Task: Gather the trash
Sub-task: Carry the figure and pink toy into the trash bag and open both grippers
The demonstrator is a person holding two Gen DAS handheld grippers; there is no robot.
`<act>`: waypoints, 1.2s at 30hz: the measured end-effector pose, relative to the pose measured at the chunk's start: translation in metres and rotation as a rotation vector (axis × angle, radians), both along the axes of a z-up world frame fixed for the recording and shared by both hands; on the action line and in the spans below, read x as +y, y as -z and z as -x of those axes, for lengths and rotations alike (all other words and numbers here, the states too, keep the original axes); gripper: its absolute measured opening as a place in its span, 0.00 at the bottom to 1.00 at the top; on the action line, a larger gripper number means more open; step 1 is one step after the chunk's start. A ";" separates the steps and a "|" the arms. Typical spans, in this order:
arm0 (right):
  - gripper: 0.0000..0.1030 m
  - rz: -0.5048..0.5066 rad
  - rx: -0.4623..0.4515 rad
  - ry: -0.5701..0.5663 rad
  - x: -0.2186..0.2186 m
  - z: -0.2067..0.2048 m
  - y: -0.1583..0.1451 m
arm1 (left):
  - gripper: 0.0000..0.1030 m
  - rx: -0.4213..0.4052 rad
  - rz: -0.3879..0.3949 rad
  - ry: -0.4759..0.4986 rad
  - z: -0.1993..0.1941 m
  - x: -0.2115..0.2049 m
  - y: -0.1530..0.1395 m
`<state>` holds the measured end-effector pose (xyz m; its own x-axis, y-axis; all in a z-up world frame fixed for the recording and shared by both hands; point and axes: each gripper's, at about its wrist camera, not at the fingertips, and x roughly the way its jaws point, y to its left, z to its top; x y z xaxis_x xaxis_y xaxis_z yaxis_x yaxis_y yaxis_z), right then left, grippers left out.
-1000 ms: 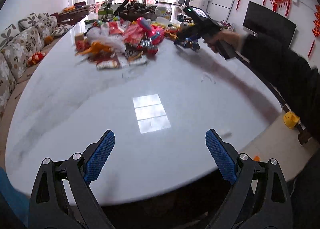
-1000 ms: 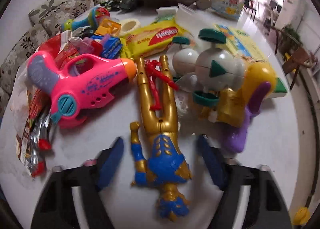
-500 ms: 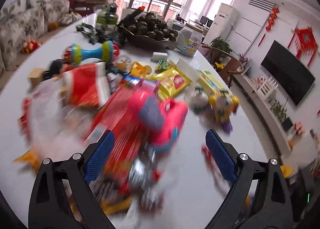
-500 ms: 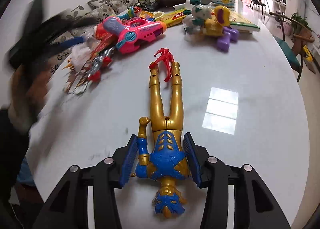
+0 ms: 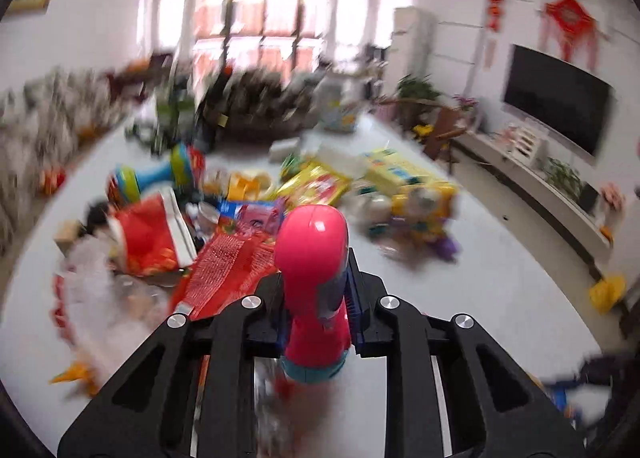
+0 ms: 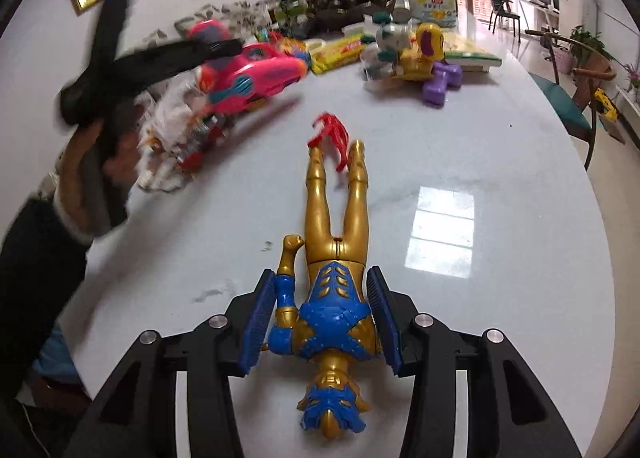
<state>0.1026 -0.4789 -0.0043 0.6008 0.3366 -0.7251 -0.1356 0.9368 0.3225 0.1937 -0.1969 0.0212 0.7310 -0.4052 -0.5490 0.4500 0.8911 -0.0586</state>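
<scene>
My left gripper is closing its jaws on a pink toy gun, and the blue pads press on both its sides. In the right wrist view the pink toy gun hangs above the pile, and a hand holds the blurred left gripper. Red wrappers and a clear plastic bag lie under it on the white table. My right gripper is shut on the blue chest of a gold and blue toy figure, which lies on its back.
A yellow and purple toy, a yellow snack packet and a blue-green rattle lie further back, before a dark bowl. A sofa runs along the left. A chair stands off the table's right edge.
My left gripper swept forward from the bare table to the pile and closed on the pink toy gun, lifting it. My right gripper closed on the figure and drew it back from the pile.
</scene>
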 end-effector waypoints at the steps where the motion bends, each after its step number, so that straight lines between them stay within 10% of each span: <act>1: 0.45 -0.014 -0.013 0.002 0.002 0.006 -0.005 | 0.20 -0.018 0.003 0.011 0.015 0.003 -0.006; 9: 0.44 -0.036 -0.097 -0.087 0.063 0.083 -0.048 | 0.20 -0.165 -0.024 0.095 0.226 0.063 -0.053; 19: 0.44 -0.059 -0.089 -0.166 0.121 0.185 -0.044 | 0.21 -0.071 -0.091 0.007 0.392 0.142 0.012; 26: 0.45 -0.096 0.040 -0.265 0.160 0.251 0.000 | 0.21 0.151 -0.137 0.035 0.429 0.157 0.094; 32: 0.45 -0.012 0.214 -0.286 0.185 0.230 0.098 | 0.21 0.347 -0.231 0.068 0.395 0.148 0.187; 36: 0.69 0.134 0.336 -0.336 0.213 0.197 0.184 | 0.66 0.458 -0.317 0.065 0.365 0.144 0.247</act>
